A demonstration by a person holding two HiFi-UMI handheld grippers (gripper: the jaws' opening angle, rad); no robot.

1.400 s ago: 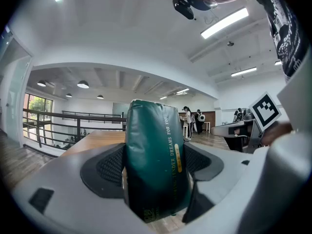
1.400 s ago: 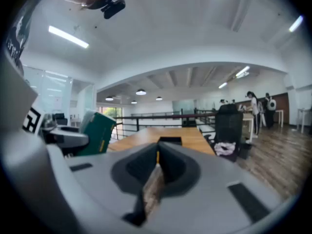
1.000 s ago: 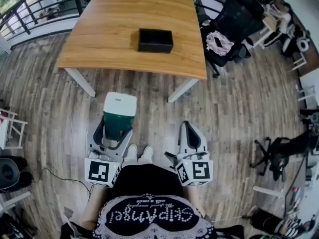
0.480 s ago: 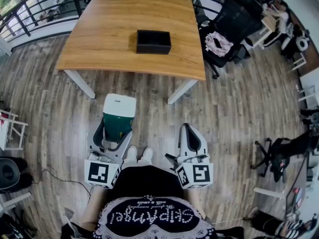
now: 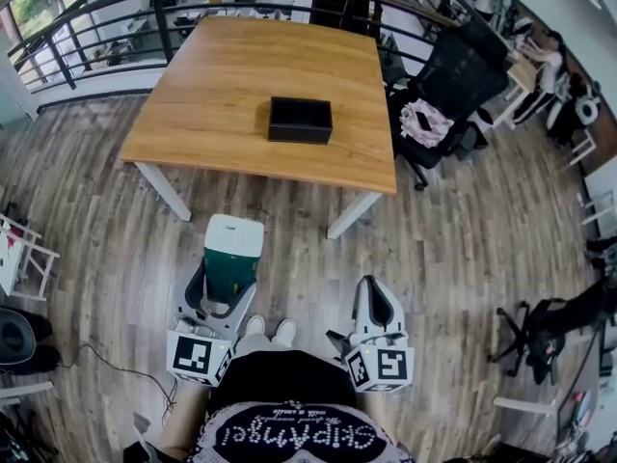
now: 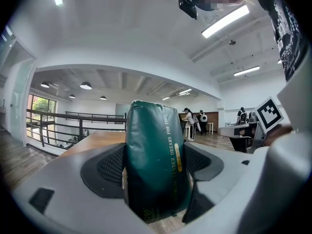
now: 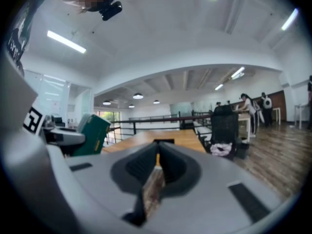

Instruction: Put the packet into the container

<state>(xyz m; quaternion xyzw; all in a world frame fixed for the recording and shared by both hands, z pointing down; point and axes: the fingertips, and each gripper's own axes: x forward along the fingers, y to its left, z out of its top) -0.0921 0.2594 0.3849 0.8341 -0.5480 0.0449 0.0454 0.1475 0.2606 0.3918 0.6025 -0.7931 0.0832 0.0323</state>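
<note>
A dark green packet [image 6: 155,160] with a white top [image 5: 232,237] stands upright between the jaws of my left gripper [image 5: 220,292], which is shut on it. I hold it low, over the wood floor, short of the table. The container, a black open box [image 5: 300,120], sits on the wooden table [image 5: 222,95] ahead, near its middle. My right gripper [image 5: 375,305] hangs beside my right side with its jaws pressed together and nothing between them. In the right gripper view the green packet [image 7: 91,133] shows at the left and the black box [image 7: 164,141] just above the jaws.
A black office chair [image 5: 451,66] with pink cloth on its seat stands right of the table. A metal railing [image 5: 116,22] runs behind the table. A white folding frame [image 5: 24,254] stands at the left. Several people are at desks far off to the right.
The view has pulled back a little: the table and box sit slightly lower in the head view, and both grippers appear lower too. The packet stays held in the left gripper.
</note>
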